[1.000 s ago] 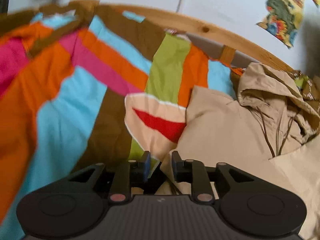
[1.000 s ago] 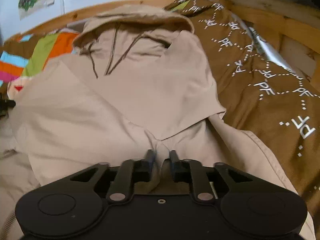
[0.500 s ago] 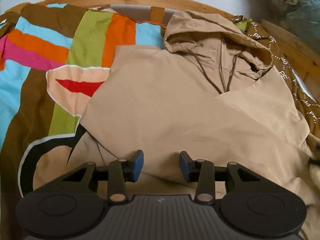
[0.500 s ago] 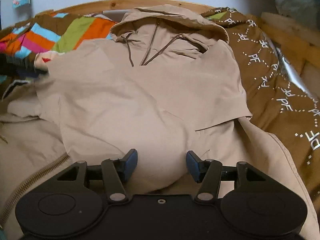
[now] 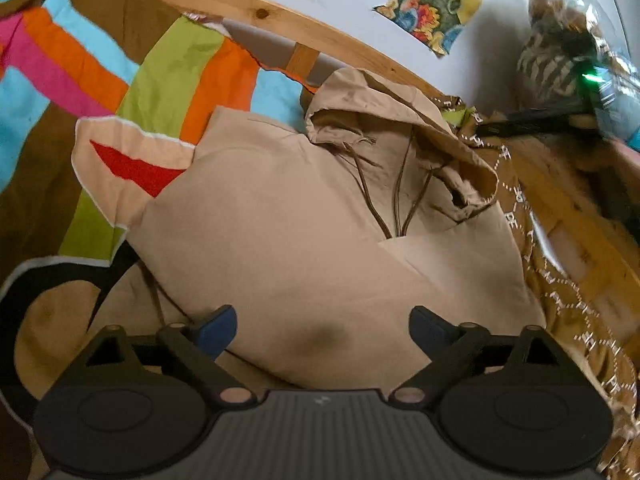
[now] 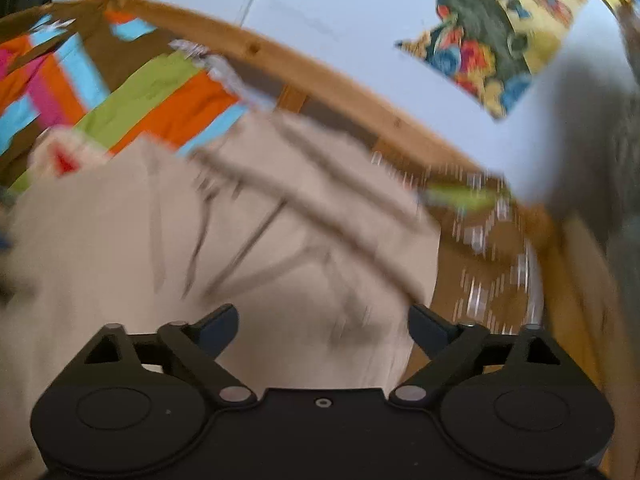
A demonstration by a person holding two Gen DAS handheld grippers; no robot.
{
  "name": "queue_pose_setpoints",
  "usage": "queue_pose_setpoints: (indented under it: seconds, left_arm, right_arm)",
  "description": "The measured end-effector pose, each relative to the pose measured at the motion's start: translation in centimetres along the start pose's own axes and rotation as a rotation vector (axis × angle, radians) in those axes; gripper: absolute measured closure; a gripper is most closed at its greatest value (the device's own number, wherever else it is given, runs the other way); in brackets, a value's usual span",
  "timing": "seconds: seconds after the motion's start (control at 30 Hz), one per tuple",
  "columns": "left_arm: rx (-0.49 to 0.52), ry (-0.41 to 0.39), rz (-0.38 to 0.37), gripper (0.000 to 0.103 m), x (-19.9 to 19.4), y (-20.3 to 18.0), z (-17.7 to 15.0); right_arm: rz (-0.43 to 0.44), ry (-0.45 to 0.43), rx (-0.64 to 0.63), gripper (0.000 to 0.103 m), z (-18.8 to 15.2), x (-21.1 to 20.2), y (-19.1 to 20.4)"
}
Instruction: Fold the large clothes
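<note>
A beige hooded jacket [image 5: 288, 240] lies folded on the bed, its hood [image 5: 384, 120] with brown drawstrings toward the headboard. My left gripper [image 5: 322, 330] hovers just above the jacket's near fold; its jaws are opening wide and grip nothing. In the blurred right wrist view the same jacket [image 6: 120, 248] fills the lower left. My right gripper [image 6: 322, 330] is lifted above it, its jaws opening wide, with no cloth caught between them.
A multicoloured striped bedspread [image 5: 120, 80] covers the bed to the left. A brown patterned blanket [image 5: 560, 300] lies along the right side. The wooden headboard [image 5: 280, 20] curves behind, under a white wall with a colourful picture [image 5: 440, 4].
Both grippers went from nearly shut on beige cloth to wide open, letting the jacket go. The left view swung right onto the jacket. The right gripper rose and rolled, blurring its view.
</note>
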State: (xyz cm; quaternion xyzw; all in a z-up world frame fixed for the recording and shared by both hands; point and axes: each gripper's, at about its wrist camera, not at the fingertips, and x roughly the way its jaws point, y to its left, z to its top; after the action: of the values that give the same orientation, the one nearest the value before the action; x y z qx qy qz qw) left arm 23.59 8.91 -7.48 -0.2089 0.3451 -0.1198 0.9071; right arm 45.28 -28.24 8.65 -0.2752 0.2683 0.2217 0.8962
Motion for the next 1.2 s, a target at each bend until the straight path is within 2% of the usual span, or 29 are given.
queue_pose_setpoints:
  seconds: [0.07,0.17,0.23,0.33,0.43,0.47,0.5,0.53,0.57,0.7,0.87,0.93,1.07,1.1,1.13,1.17,1.2]
  left_arm:
    - [-0.029,0.022,-0.022,0.005,0.8,0.7,0.1]
    - [-0.037,0.036,-0.033,0.005,1.7,1.3,0.1]
    - [-0.032,0.04,-0.037,0.005,2.1,1.5,0.1]
    - [-0.021,0.042,-0.043,0.004,2.3,1.5,-0.1]
    - [-0.01,0.044,-0.042,0.004,2.4,1.4,-0.1]
    - [-0.011,0.044,-0.043,0.004,2.4,1.4,-0.1]
    - [-0.013,0.044,-0.044,0.004,2.4,1.4,-0.1]
    - [-0.016,0.045,-0.044,0.004,2.4,1.4,0.0]
    - [-0.018,0.044,-0.044,0.004,2.3,1.4,0.1]
    - [-0.022,0.029,-0.028,0.005,1.9,1.2,0.5]
    - [0.016,-0.013,0.0,0.005,0.9,0.6,0.8]
    - [0.001,-0.011,0.015,0.005,0.7,0.5,0.8]
    - [-0.003,0.01,0.023,0.005,0.4,0.3,0.4]
    - [0.008,0.009,0.024,0.005,0.3,0.2,0.3]
    - [0.018,0.005,0.021,0.005,0.3,0.2,0.3]
    - [0.029,-0.002,0.015,0.004,0.2,0.1,0.3]
    - [0.039,-0.008,0.01,0.004,0.3,0.0,0.3]
  right_arm:
    - [-0.045,-0.012,-0.013,0.009,2.9,4.1,-0.5]
    - [-0.038,0.037,0.025,0.009,5.8,9.1,-1.2]
    - [-0.041,0.034,0.023,0.009,6.7,11.2,-1.3]
    - [-0.103,0.037,0.003,0.01,7.4,13.6,-1.2]
    - [-0.109,0.038,0.057,0.021,8.1,15.7,-2.1]
    - [-0.097,0.038,0.074,0.032,8.3,16.2,-2.3]
    - [-0.085,0.039,0.091,0.055,8.4,16.4,-2.5]
    - [-0.067,0.037,0.11,0.069,8.5,16.4,-2.5]
    - [-0.053,0.035,0.126,0.093,8.5,16.3,-2.5]
    - [-0.055,-0.031,0.126,0.103,7.9,13.7,-1.9]
    - [-0.075,-0.123,0.111,0.103,7.5,8.4,-1.0]
    - [-0.069,-0.161,0.074,0.103,7.4,6.1,-0.2]
    - [-0.092,-0.106,0.014,0.101,6.7,5.0,1.1]
    - [-0.103,-0.098,0.015,0.08,6.6,5.1,1.3]
    - [-0.11,-0.096,0.009,0.066,6.4,5.3,1.5]
    - [-0.115,-0.098,-0.012,0.04,6.2,5.6,1.7]
    - [-0.125,-0.1,-0.046,0.029,6.0,6.1,2.0]
